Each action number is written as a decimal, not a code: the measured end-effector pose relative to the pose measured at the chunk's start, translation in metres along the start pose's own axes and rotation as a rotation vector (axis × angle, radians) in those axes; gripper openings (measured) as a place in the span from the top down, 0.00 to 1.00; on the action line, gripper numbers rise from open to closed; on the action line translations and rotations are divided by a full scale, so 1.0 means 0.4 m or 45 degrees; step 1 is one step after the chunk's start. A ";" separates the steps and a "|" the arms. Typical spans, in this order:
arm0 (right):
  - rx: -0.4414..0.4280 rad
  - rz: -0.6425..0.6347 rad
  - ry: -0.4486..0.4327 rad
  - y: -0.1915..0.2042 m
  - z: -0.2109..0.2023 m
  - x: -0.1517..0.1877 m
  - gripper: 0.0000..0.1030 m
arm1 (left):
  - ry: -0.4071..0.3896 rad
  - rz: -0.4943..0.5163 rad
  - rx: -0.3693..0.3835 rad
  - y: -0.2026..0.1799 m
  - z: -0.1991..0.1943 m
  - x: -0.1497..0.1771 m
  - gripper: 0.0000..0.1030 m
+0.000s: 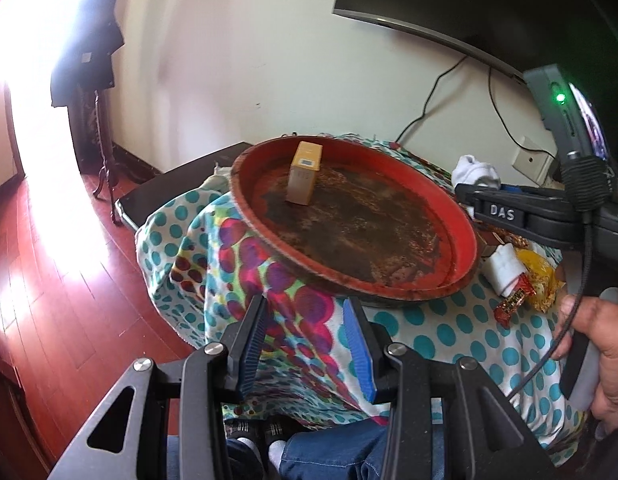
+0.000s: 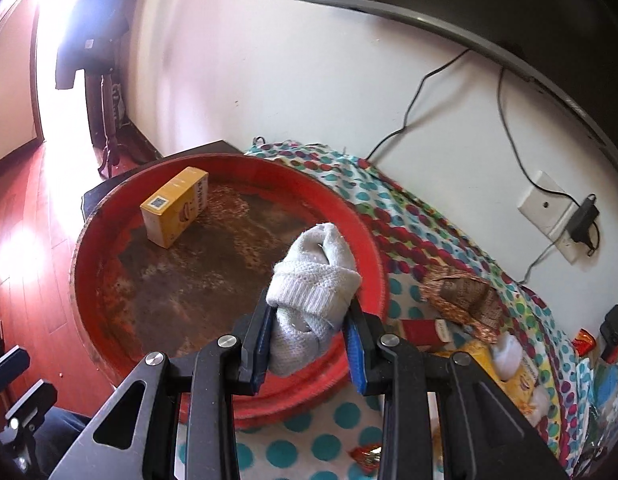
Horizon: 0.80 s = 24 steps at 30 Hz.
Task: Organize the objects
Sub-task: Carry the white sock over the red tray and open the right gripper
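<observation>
Dotted tablecloth (image 2: pixel 341 420) under a red tray (image 2: pixel 89 300), 1 yellow box (image 2: pixel 175 208) upper left inside. Right gripper (image 2: pixel 309 344) pinching rolled sock (image 2: pixel 313 292) at frame center over tray's near rim; left gripper (image 1: pixel 305 344) spread, empty. Next, probably: lower, release sock inside tray.

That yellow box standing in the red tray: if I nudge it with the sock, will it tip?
Probably. The yellow box stands upright on a small end, so a high push would likely topple it. It looks like light cardboard, and the tray's rough, worn bottom may stop it sliding.

Blown-out doorway (image 1: pixel 37 92) glare, fisheye-bent edges
</observation>
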State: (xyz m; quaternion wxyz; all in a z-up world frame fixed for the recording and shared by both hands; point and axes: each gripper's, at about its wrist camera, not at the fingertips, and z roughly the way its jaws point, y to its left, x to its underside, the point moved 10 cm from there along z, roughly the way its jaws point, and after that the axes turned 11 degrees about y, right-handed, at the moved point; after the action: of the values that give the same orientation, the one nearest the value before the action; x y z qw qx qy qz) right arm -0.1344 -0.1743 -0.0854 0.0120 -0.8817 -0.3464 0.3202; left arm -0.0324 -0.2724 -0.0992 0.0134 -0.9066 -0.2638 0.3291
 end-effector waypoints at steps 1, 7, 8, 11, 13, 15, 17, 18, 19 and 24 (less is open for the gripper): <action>-0.005 -0.005 0.005 0.012 0.007 -0.004 0.71 | 0.000 -0.008 -0.002 0.006 -0.001 0.001 0.61; -0.025 -0.038 0.031 0.088 0.040 -0.025 0.71 | 0.009 -0.030 0.007 0.025 0.005 0.007 0.61; -0.030 -0.036 0.033 0.099 0.043 -0.028 0.71 | 0.012 -0.035 0.010 0.028 0.007 0.008 0.61; -0.030 -0.061 0.042 0.135 0.054 -0.035 0.71 | 0.014 -0.049 0.017 0.037 0.008 0.009 0.61; -0.033 -0.076 0.047 0.157 0.061 -0.038 0.71 | 0.012 -0.056 0.021 0.042 0.006 0.006 0.61; -0.030 -0.083 0.052 0.172 0.068 -0.041 0.71 | 0.010 -0.065 0.024 0.049 0.005 0.004 0.61; -0.031 -0.093 0.059 0.191 0.076 -0.043 0.71 | 0.010 -0.077 0.031 0.056 0.006 0.002 0.61; -0.030 -0.097 0.063 0.198 0.080 -0.042 0.71 | 0.011 -0.080 0.033 0.059 0.007 0.002 0.61; -0.032 -0.100 0.067 0.205 0.084 -0.044 0.71 | 0.015 -0.083 0.035 0.062 0.010 0.002 0.61; -0.046 -0.088 0.088 0.227 0.110 -0.042 0.71 | 0.024 -0.102 0.043 0.075 0.016 0.003 0.61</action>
State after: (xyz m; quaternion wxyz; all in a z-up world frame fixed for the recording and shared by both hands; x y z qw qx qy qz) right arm -0.1141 -0.2626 -0.1329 0.0189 -0.8798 -0.3817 0.2826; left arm -0.0214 -0.2988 -0.1109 0.0442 -0.8980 -0.2942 0.3242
